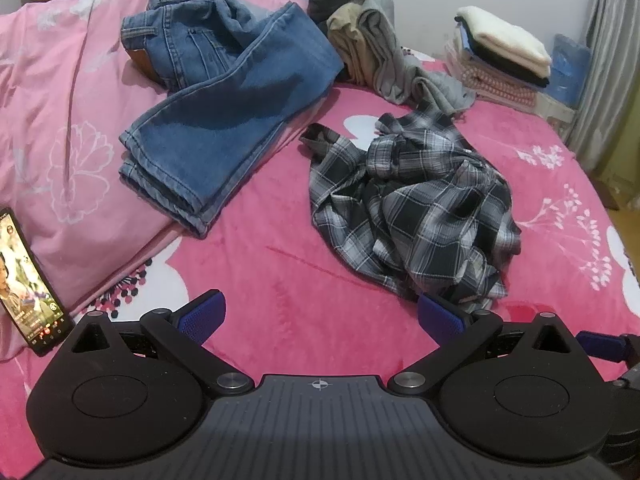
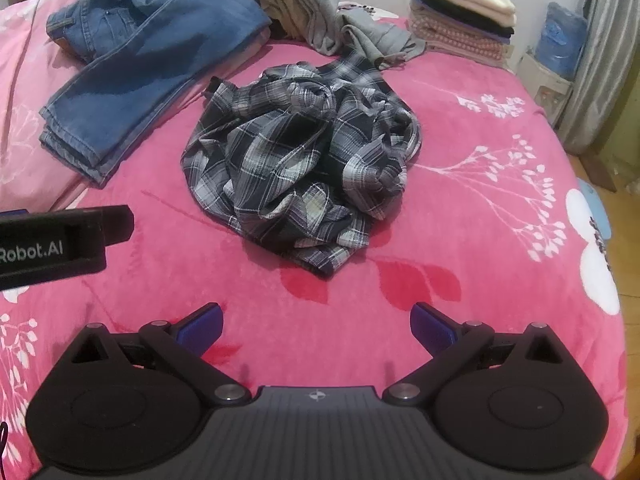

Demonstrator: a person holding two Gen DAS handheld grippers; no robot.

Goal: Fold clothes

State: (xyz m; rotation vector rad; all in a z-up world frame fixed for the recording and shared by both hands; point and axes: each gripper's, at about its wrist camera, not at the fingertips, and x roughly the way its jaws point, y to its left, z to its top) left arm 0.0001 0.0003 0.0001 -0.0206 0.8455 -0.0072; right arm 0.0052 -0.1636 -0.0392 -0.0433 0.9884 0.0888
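two sets of tongs, left tongs point(image 1: 320, 320) and right tongs point(image 2: 316, 328), hover with jaws wide apart, empty, over the pink bed point(image 2: 460, 208). plaid shirt point(image 2: 304, 156) lies crumpled mid-bed, just ahead. risk: a pinch into the heap catches several layers, so the shirt lifts bunched, not flat. folded jeans point(image 2: 152, 64) lie nearby and could snag.

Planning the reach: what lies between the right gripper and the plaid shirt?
Only bare pink blanket between right gripper and shirt, in the right wrist view.
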